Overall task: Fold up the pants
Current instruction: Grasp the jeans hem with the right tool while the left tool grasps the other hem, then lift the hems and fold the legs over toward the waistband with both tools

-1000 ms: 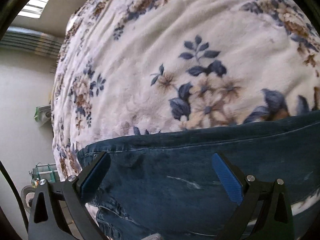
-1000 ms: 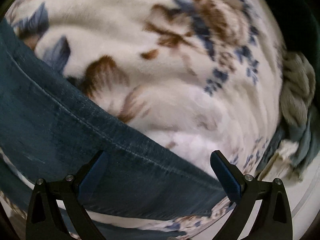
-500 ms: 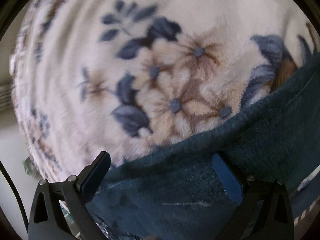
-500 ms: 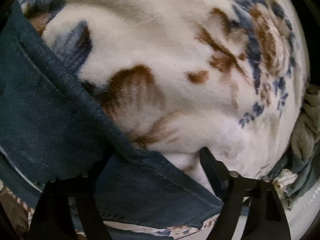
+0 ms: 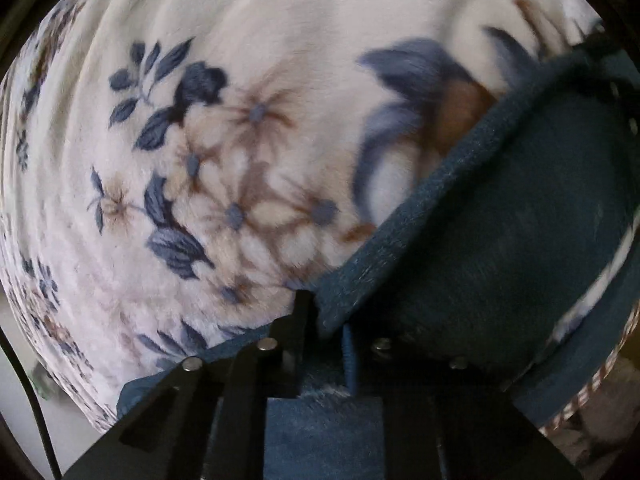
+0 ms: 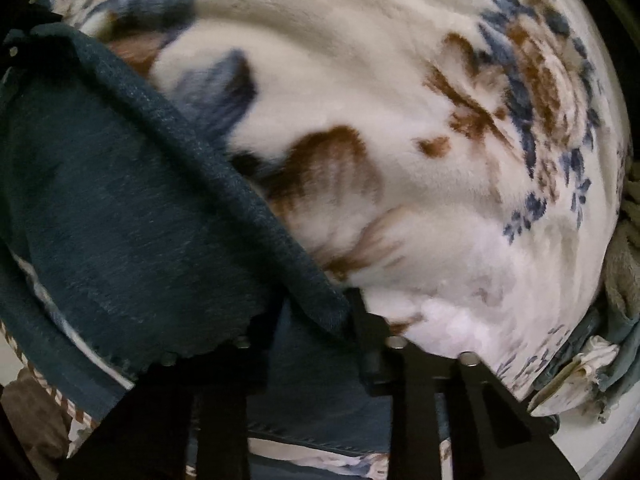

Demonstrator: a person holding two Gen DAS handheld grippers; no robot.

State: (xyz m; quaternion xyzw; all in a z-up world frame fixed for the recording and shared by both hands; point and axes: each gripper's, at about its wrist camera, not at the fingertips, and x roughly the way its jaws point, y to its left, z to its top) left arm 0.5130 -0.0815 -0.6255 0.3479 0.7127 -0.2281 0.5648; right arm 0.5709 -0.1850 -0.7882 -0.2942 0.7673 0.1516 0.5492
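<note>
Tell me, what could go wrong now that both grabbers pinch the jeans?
The left gripper holds only the hem edge of the jeans, so the denim might slip out when lifted. The right gripper's fingers, just closing, sit close to the fluffy flowered blanket and could drag it along too.

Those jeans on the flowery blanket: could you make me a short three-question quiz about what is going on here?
1. True or false: the left gripper is closed on the hem of the jeans.
2. What lies under the jeans? A) a bare wooden table B) a floral blanket C) a metal tray
3. Fill in: the right gripper, whose jaws have just been closing, pinches the ___.

Key: 1 true; 2 B; 3 jeans.
</note>
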